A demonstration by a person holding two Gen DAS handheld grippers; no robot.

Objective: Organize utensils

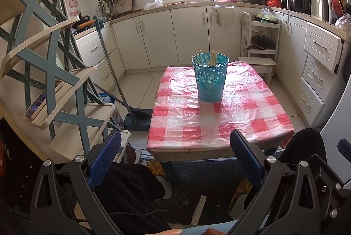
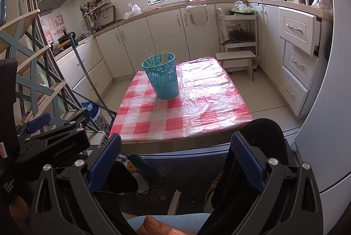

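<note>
Chopsticks [image 1: 205, 57], pale and thin, are stood upright, slightly splayed, in a blue perforated cup [image 1: 210, 79] on the checkered worktop [image 1: 219, 118], ahead of each hand-held gripper: left [image 1: 175, 160] and right [image 2: 175, 161] are both held apart, empty.

Checked-cloth table [image 1: 219, 125], blue holder [image 1: 210, 79] atop

Desk [image 1: 219, 125]: near half of the checked top bare, open to approach from the front edge. Blue cup [image 1: 210, 78] of chopsticks [image 1: 206, 57]: upright toward the far side, sole obstacle on the top. Shelf rack [image 1: 43, 63]: crowds the left flank. Mop [image 1: 114, 72]: leans between rack and desk. Stool [image 1: 258, 63]: beyond the far right corner.
</note>
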